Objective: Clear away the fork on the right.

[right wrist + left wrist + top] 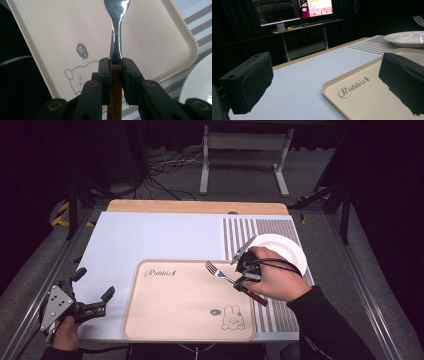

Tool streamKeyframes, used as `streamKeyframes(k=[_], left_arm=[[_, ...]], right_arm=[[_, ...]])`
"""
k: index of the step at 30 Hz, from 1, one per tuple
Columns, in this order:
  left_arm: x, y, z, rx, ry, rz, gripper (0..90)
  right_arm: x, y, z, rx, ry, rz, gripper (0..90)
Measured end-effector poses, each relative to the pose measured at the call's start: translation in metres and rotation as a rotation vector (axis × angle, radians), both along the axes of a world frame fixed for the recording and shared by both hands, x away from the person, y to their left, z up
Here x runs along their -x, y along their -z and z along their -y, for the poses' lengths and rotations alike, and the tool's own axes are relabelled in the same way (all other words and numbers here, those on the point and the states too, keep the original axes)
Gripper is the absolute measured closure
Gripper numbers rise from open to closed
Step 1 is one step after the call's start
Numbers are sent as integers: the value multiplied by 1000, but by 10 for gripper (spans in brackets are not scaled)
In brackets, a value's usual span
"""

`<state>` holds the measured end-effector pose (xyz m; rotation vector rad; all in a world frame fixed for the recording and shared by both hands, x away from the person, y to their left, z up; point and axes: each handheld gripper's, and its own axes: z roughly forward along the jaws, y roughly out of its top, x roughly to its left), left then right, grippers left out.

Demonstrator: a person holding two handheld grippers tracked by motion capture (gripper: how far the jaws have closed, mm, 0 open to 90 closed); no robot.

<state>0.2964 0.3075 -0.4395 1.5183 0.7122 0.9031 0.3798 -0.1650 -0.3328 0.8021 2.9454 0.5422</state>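
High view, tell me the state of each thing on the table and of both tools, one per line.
Fork: held off the tray, tines over it.
Right tool: shut on the fork's wooden handle.
Left tool: open, holding nothing, at the table's left edge.
Tray: flat, nothing on it.
Plate: upright, nothing on it, on the striped mat.

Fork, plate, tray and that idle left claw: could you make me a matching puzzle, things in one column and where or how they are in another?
Things:
1. fork
2. white plate
3. beige tray
4. left claw

States:
A. open, holding nothing, at the table's near left corner
B. clamped by its wooden handle in the right claw, tines over the tray
C. on the striped mat
D. bears a rabbit drawing

Pairs: 1-B, 2-C, 3-D, 4-A
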Motion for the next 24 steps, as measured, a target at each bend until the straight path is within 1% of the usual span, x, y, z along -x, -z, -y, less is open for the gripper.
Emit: streamKeyframes(k=[1,5,11,14,15,17,18,19,22,24], left_arm=[[0,0,0,0,0,1,2],[0,0,0,1,-3,3,2],[0,0,0,1,0,0,2],[0,0,0,1,-2,3,2],[0,0,0,1,-2,3,2],[0,0,0,0,0,-1,2],[0,0,0,-1,-1,1,2],[0,0,0,0,0,0,2],[0,0,0,1,-1,1,2],[0,0,0,1,-1,1,2]], right_arm=[[0,1,-1,-6,2,3,786],[1,4,-7,3,45,9,786],[2,8,-12,-8,130,-19,786],[2,10,-15,-11,176,-21,786],[2,10,-15,-11,176,-21,786],[2,10,-17,-15,204,-20,785],[2,11,-18,-11,232,-24,785],[2,11,-19,-11,245,-26,785],[2,13,-22,-8,263,-30,785],[2,14,-22,-9,264,-35,785]])
